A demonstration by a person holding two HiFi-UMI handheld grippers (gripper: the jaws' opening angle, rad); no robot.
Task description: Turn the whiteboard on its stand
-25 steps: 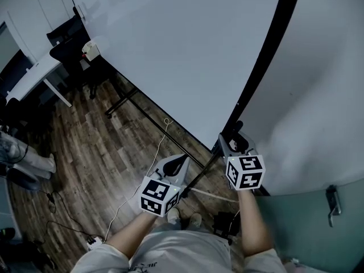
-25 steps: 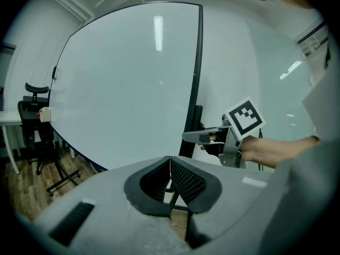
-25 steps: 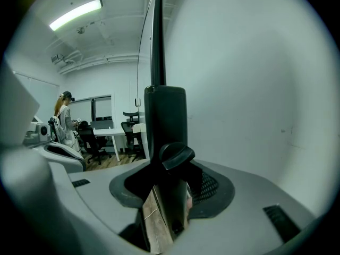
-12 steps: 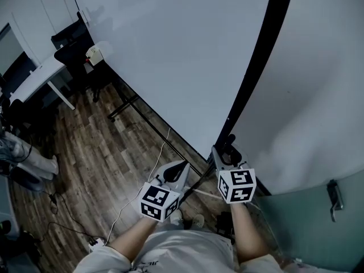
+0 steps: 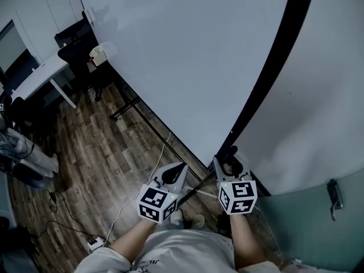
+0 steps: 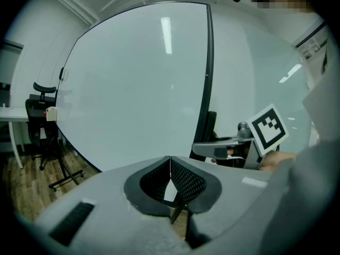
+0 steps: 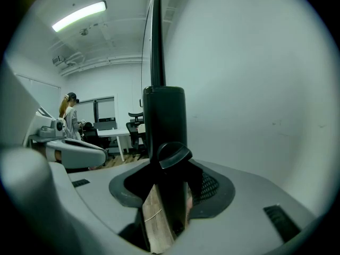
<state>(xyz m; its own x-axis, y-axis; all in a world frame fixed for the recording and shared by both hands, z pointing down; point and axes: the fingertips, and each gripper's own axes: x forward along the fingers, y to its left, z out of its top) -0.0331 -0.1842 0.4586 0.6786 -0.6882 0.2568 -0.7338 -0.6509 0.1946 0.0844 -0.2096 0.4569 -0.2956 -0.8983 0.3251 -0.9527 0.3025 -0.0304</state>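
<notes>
Presently: right gripper (image 7: pixel 169 191) jaws clamped on stand post (image 7: pixel 164 121) beside locking knob (image 7: pixel 173 155), at whiteboard (image 5: pixel 187 56) lower corner; left gripper (image 6: pixel 170 175) jaws together, empty. Risk: tight knob, board resists, stand skids across floor (image 5: pixel 102 147).

One whiteboard (image 5: pixel 187 56); two hand-held grippers (image 5: pixel 180 168) (image 5: pixel 226 159).

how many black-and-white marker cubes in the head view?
2. One cube on the left gripper, lower centre; another cube on the right gripper, clamped on the black stand post. None seem hidden.
</notes>
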